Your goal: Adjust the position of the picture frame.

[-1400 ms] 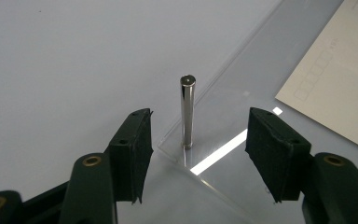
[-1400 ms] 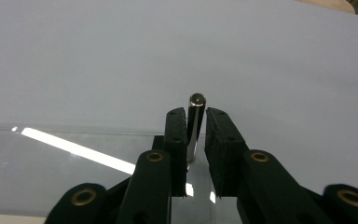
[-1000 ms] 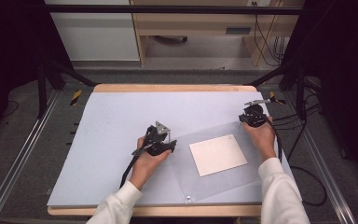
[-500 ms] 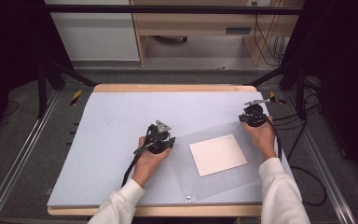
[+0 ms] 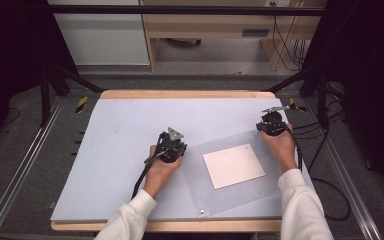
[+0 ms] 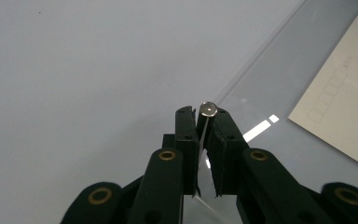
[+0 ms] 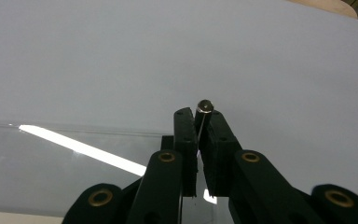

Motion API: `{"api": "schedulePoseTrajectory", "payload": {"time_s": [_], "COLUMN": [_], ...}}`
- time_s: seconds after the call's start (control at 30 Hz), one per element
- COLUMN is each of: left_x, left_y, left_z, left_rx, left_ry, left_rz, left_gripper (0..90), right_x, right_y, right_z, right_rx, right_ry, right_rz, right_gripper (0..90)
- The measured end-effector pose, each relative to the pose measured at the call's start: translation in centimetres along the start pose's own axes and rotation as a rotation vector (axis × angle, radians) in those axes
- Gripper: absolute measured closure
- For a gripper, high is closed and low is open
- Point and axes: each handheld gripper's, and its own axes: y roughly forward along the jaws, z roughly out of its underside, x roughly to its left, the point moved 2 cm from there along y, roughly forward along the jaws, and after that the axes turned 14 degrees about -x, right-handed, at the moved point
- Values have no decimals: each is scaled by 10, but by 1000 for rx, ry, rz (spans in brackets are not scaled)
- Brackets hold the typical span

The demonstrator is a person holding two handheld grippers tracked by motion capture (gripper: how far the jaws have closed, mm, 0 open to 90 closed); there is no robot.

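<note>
On the pale table [image 5: 115,150], we clamp left gripper [image 5: 171,148] and right gripper [image 5: 270,125] onto the clear sheet [image 5: 215,195]'s corners, left jaws having just closed.

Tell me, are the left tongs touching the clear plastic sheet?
Touching. In the left gripper view, the left tongs, which have just been closing, pinch the edge of the clear plastic sheet between their jaws.

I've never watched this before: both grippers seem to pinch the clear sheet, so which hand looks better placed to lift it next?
Neither alone. The left gripper, jaws just closed, and the right gripper each pinch a far corner of the clear sheet over the card, likely lifting together.
</note>
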Motion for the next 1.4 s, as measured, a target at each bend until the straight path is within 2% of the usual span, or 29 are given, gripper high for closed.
{"api": "schedulePoseTrajectory", "payload": {"time_s": [0.17,1.07,1.27,1.4], "left_x": [0,1,1,0], "left_y": [2,3,4,4], "left_z": [0,2,3,4], "left_rx": [-1,-3,3,6], "left_ry": [-11,-6,-9,5], "left_rz": [1,-1,-1,-4], "left_gripper": [819,826,827,836], "right_x": [0,-1,-3,-3], "right_y": [0,0,0,0], "right_z": [0,0,0,2], "right_rx": [1,0,0,7], "right_ry": [-2,-4,-10,-5], "right_rz": [-1,-12,-10,-9], "right_gripper": [854,852,824,805]}}
